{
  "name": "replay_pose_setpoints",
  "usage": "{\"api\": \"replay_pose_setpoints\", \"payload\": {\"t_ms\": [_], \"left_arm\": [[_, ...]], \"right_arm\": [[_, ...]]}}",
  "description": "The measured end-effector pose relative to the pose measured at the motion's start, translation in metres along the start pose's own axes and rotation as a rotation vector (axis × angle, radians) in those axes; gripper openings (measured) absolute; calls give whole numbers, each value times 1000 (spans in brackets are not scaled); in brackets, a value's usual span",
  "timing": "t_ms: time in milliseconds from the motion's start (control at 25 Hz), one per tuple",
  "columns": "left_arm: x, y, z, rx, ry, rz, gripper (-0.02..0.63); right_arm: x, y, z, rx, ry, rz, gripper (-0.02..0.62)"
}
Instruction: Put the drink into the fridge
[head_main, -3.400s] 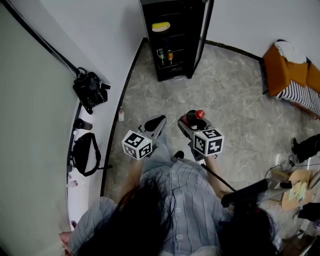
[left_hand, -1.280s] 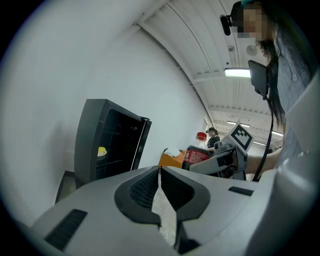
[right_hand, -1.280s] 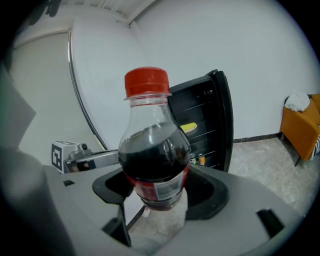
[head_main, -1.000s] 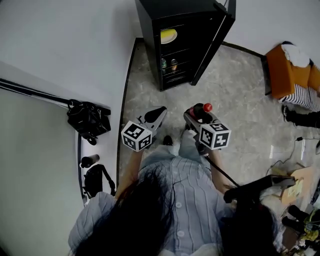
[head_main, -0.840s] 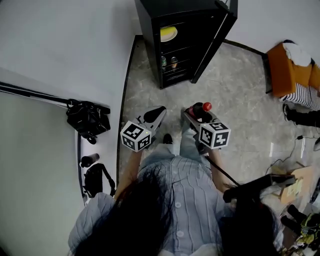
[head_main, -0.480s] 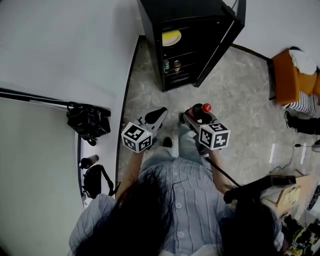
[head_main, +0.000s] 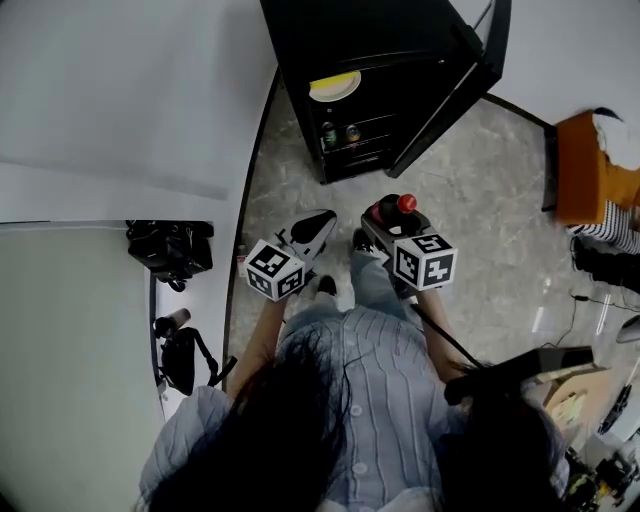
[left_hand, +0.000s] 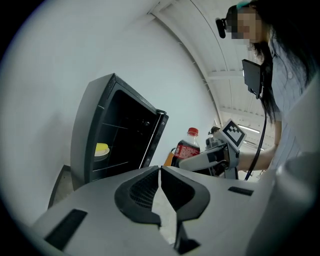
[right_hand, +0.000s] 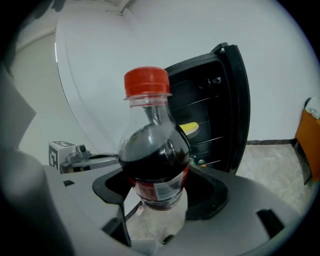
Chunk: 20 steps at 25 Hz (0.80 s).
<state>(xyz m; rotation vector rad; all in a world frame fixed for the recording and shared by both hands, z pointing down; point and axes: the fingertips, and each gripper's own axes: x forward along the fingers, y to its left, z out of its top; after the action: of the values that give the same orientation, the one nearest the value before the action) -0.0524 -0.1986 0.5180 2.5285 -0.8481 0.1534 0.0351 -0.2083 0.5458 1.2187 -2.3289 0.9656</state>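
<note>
The right tool (head_main: 383, 226) is shut on a cola bottle (head_main: 386, 211). Its 2 jaws press the lower body of the bottle (right_hand: 153, 167) from both sides, and the red cap points up. The left tool (head_main: 318, 224) holds nothing; its jaws are closed against each other, as the left gripper view shows (left_hand: 160, 176). Both tools are held out side by side, a little apart, in front of the person, above the stone floor (head_main: 475, 195). The black fridge (head_main: 300, 40) stands ahead against the white wall, well apart from the bottle. Its door (head_main: 452, 92) is swung open on the right. Inside, a yellow dish (head_main: 335, 86) sits on an upper shelf, and 2 cans (head_main: 340, 132) stand on a shelf below it.
</note>
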Motion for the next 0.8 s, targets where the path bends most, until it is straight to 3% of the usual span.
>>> {"api": "replay_pose_setpoints", "payload": {"t_ms": [480, 800], "left_arm": [[49, 35, 36, -25, -27, 100, 6], [82, 49, 50, -32, -46, 119, 7]], "right_arm": [[55, -65, 60, -57, 30, 26, 305], [100, -104, 97, -162, 13, 13, 305]]}}
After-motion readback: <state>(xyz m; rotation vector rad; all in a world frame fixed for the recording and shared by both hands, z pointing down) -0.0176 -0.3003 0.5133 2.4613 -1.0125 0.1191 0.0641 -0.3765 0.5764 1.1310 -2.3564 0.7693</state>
